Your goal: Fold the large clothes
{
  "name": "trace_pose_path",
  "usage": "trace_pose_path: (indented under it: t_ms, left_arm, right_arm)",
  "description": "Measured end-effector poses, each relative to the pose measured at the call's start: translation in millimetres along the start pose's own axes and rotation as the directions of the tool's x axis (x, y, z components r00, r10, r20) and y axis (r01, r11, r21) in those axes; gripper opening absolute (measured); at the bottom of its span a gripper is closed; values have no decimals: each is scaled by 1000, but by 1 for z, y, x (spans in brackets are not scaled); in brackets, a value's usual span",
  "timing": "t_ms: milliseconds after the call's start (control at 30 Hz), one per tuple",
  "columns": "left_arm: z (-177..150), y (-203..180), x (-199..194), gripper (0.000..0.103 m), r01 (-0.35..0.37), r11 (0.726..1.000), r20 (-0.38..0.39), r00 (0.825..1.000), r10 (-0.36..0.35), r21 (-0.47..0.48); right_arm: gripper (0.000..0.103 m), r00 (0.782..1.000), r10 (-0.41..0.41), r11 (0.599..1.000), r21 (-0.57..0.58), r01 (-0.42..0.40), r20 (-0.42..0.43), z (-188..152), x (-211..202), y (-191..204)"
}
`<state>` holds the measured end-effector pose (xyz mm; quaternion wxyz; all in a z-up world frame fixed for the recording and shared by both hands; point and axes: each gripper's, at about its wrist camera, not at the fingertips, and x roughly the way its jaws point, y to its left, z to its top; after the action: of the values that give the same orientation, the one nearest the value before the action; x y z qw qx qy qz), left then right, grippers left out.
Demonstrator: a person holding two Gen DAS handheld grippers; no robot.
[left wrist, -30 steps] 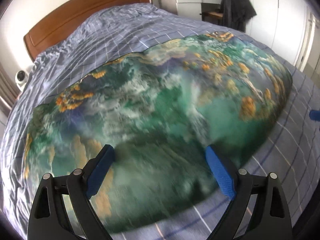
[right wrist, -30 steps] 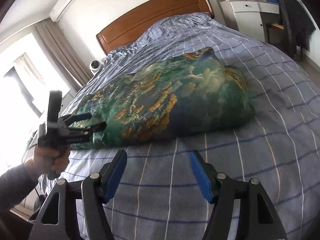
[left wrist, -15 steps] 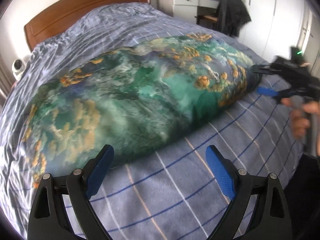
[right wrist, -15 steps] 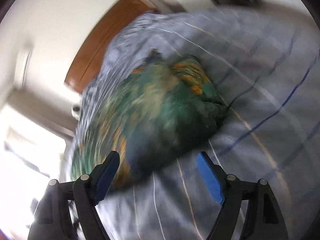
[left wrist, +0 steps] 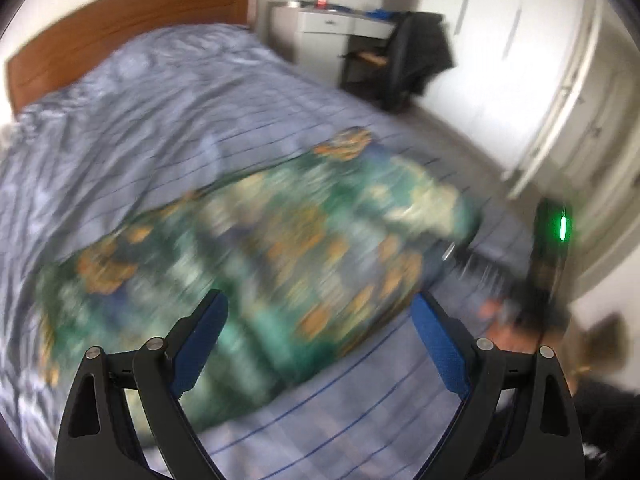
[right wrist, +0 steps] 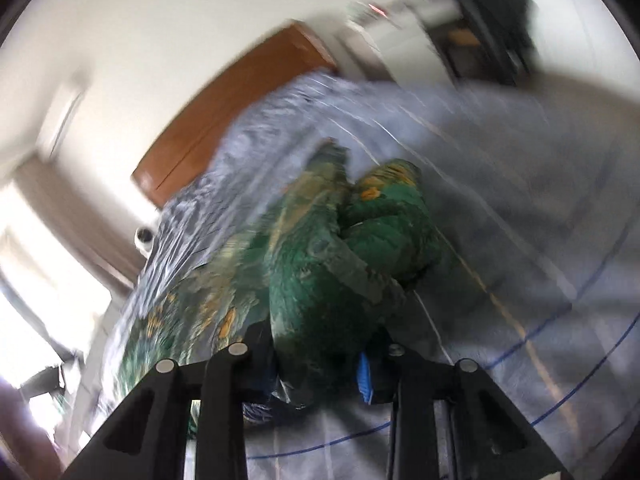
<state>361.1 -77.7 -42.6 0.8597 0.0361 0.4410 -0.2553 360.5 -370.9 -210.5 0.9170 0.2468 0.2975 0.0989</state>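
Room: bedroom with white walls, tall white wardrobe doors (left wrist: pixel 532 60) at the far right of the bed, and a bright window with a curtain (right wrist: pixel 76 216) on the bed's other side.
Surface: one bed (left wrist: pixel 172 128) under a blue-grey checked cover, its wooden headboard (left wrist: pixel 120 28) against the wall.
Beside the headboard: one white desk (left wrist: pixel 340 24) with small items on top, and one chair (left wrist: pixel 404 64) draped with a dark garment.
Near the headboard's window-side corner: one small white round object (right wrist: pixel 143 237), too blurred to identify.
Clothes count: one large green garment (left wrist: pixel 256 256) with orange and pale print.
Garment place: on the bed's foot half, well away from the headboard, lying across the cover as a long bundle.
Grippers count: two, each with blue pads.
Left gripper (left wrist: pixel 320 344): tilted down above the bed's near edge, jaws spread wide, nothing between them, clear of the garment.
Right gripper (right wrist: pixel 318 364): at the garment's end on the wardrobe side of the bed, jaws closing, a bunched green fold between the pads and pinched there.
Right hand (left wrist: pixel 504 320): blurred, wrapped around the black handle with a green light, beside the bed's foot corner.
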Motion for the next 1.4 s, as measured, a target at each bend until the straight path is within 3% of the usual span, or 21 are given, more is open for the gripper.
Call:
trace_pose_path:
  t_ms: [133,200,367,433,567,600,633,700,767,900,933,1067,1167,1333,1400]
  left_arm:
    - [46,-13,19,93,171,982,-102,979,-179,-81]
    - [55,-16,20,93,175,982,-119,976,-184,-77]
    - [63,-8,1,94,102,995,-140,985,-103,-13]
    - [56,2,0,94,61,998,-175,983,-65,-25]
    - [42,24,4,94,-96,995,-217,972,90,-15]
    - [39,28,4,86,-121,993,-222,968,114,-17]
    - [35,36,4,63,-153,988,-229,963,144,-24]
    - [30,50,2,40,-145,988,-230,965,129,-54]
    - [27,63,0,33,-118,990,-224,970,97,-80]
    - [20,103,-15,32,-113,985,-190,978,87,-131]
    - [16,118,-19,32,-106,982,-183,980,77,-156]
    - [-6,169,-33,32,-114,964,-161,984,75,-241]
    - [-29,208,-36,32,-129,941,-157,984,83,-314]
    - [-68,248,-35,32,-154,904,-164,982,95,-399]
    - [-79,258,-35,33,-142,893,-153,985,83,-427]
  right_arm:
    - [30,997,18,961,-276,2,72,2,-26,66]
    - [30,996,33,922,-387,4,87,-1,-37,89]
    - [30,993,76,692,-722,9,85,-39,-49,165]
    - [30,993,91,599,-801,11,82,-59,-54,187]
    - [30,992,117,453,-892,-4,55,-89,-55,224]
    - [30,991,124,420,-907,-12,45,-94,-54,231]
    - [30,991,133,392,-920,-21,34,-97,-52,235]
    - [30,990,141,372,-928,-35,19,-106,-57,241]
    - [33,992,128,396,-917,-47,5,-99,-56,239]
    - [58,975,184,522,-829,-202,-121,-76,-67,226]
    - [59,966,209,568,-785,-247,-153,-67,-72,220]
    - [59,957,208,677,-677,-290,-202,-45,-70,203]
    - [59,963,165,704,-659,-265,-212,-39,-57,197]
    - [41,954,153,734,-617,-283,-257,-32,-29,207]
    - [40,947,155,735,-607,-301,-282,-31,-14,219]
